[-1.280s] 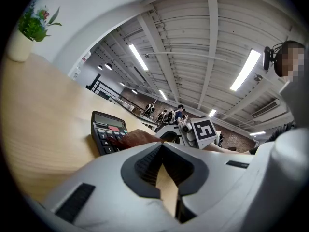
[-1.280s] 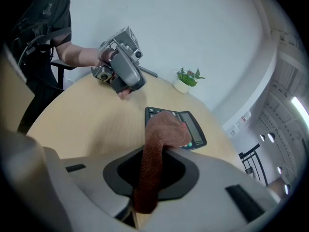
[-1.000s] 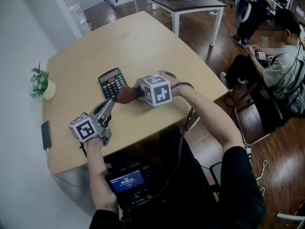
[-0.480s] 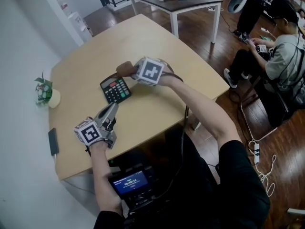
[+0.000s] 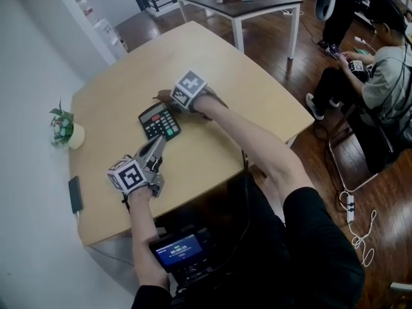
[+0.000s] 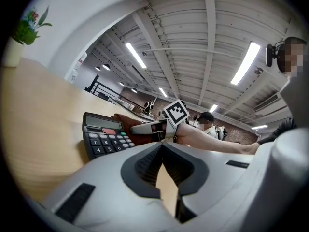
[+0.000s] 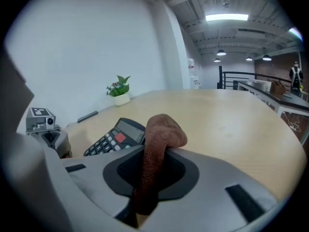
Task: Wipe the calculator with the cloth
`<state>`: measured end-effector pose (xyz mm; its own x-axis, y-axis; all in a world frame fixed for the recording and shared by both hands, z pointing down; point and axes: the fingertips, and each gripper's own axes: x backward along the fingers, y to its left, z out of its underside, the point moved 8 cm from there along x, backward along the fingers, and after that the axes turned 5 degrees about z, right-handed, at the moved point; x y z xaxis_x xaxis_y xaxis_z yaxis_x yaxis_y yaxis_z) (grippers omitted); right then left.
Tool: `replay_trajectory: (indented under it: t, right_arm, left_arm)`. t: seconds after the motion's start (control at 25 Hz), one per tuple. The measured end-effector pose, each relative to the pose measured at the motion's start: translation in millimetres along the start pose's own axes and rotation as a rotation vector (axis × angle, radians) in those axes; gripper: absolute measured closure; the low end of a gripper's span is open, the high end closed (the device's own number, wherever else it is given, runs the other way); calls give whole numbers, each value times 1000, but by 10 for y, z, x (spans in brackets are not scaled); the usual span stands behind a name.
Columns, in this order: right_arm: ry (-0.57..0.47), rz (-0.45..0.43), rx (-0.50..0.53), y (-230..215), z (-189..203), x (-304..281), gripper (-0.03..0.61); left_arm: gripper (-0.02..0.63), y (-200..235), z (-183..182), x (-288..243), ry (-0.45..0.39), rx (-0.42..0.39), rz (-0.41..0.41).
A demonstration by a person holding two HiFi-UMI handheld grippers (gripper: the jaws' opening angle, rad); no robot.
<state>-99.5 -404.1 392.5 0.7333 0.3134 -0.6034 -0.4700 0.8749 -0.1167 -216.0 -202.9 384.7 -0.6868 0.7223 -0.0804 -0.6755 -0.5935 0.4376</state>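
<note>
1. Nearest the wearer, a dark device with a lit blue screen [image 5: 179, 248] sits at the lap, below the edge of the light wooden table [image 5: 257, 89].
2. The left gripper [image 5: 157, 144] lies low over the table near its front edge and points towards the calculator. Its jaws are clenched together with nothing between them.
3. A dark phone [image 5: 75, 194] lies flat near the table's left edge, well apart from both grippers.
4. The calculator [image 5: 159, 121] lies face up on the table, keys and display exposed, between the two grippers. Its near end is just beside the left gripper's tips; contact there cannot be confirmed.
5. The right gripper [image 5: 171, 98] is at the calculator's far end. Its jaws are clamped on the brown cloth [image 7: 163, 132], which bulges out in a fold beyond the jaw tips.
6. A small potted plant [image 5: 65, 129] stands by the wall at the table's left side.
7. Beyond, a dark-topped table [image 5: 241, 0] stands on the wooden floor, and a seated person [image 5: 381, 76] is at the right.
</note>
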Motion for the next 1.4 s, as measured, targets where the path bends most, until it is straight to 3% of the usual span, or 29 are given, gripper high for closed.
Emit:
replay_trajectory:
  t: [0.4, 0.8, 0.88, 1.08, 1.2, 1.4]
  right_arm:
    - [88, -71, 119, 422, 349, 319, 517]
    - [156, -258, 31, 719, 735, 865, 517]
    - [111, -217, 16, 573, 632, 886, 518]
    - [-53, -14, 17, 171, 137, 566, 517]
    - [-36, 27, 36, 116, -47, 230, 517]
    - [61, 6, 67, 169, -7, 21, 517]
  left_arm:
    - [601, 51, -47, -13, -19, 51, 20]
    - [601, 19, -45, -23, -13, 46, 26]
    - [601, 18, -57, -26, -14, 48, 28]
    - [600, 21, -43, -26, -19, 43, 26]
    - [598, 17, -25, -26, -28, 55, 24]
    - [598, 17, -38, -31, -28, 66, 27]
